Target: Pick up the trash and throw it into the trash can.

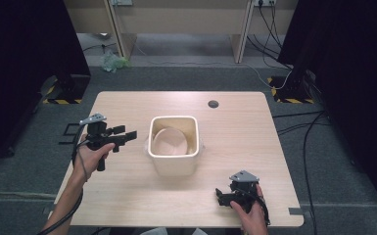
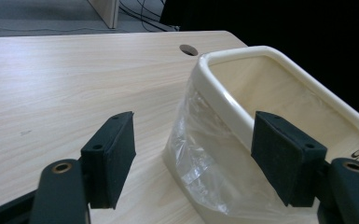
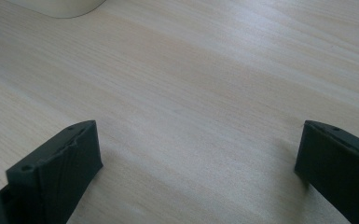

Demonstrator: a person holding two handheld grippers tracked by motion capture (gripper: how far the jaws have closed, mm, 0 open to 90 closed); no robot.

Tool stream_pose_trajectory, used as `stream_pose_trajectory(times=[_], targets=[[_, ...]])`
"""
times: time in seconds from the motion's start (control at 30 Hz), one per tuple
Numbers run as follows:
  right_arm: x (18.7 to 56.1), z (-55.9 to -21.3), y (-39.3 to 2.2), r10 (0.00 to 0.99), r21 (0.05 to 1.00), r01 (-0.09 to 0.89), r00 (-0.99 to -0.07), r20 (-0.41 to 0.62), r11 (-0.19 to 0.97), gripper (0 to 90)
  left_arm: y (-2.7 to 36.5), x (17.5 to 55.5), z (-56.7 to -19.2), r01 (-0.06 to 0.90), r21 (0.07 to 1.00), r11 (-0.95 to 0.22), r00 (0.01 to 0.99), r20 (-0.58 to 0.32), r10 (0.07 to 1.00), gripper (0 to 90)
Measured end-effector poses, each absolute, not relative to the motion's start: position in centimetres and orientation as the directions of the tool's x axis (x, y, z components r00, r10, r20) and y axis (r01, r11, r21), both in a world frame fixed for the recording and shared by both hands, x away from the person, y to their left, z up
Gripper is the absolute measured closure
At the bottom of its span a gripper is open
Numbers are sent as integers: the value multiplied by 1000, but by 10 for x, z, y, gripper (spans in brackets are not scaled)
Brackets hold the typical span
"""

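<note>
Black jaws of the left gripper stand spread, nothing between them, aimed at the near wall of the cream bin. From the high view this gripper is held above the table just left of the bin, apart from it, no contact. One pad lines up over the bin's rim in the left gripper view; whether it is past the rim or merely in front I cannot tell.

Bin position: middle of the table, upright, open mouth up. Thin clear plastic film clings to its outer wall, crinkled, reaching down toward the base. Inside, a rounded pale shape shows from above; could be the bin's floor or a bowl, not resolvable.

Right gripper sits low at the near right edge of the table, well apart from the bin. Its jaws are wide open over bare wood, holding nothing.

Judgement on progress: early. Approach on the left side is nearly complete; no grasp made on bin or film. Remaining: close in, take hold, then whatever handling follows. Right side idle, likely needed later to steady or assist.
</note>
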State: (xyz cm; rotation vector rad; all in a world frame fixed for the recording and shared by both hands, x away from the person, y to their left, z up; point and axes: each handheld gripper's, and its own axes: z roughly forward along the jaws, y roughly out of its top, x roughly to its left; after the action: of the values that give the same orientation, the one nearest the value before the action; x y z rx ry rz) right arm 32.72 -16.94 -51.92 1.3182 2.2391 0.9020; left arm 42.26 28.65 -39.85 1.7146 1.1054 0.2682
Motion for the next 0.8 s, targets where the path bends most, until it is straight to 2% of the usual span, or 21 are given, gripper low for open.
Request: stream_pose_trajectory(times=[0.8], targets=[[327,-519,-169,876,697,625,-482,-8,351,4,302,413,-428,549,833,-67,528,-283,801,281]])
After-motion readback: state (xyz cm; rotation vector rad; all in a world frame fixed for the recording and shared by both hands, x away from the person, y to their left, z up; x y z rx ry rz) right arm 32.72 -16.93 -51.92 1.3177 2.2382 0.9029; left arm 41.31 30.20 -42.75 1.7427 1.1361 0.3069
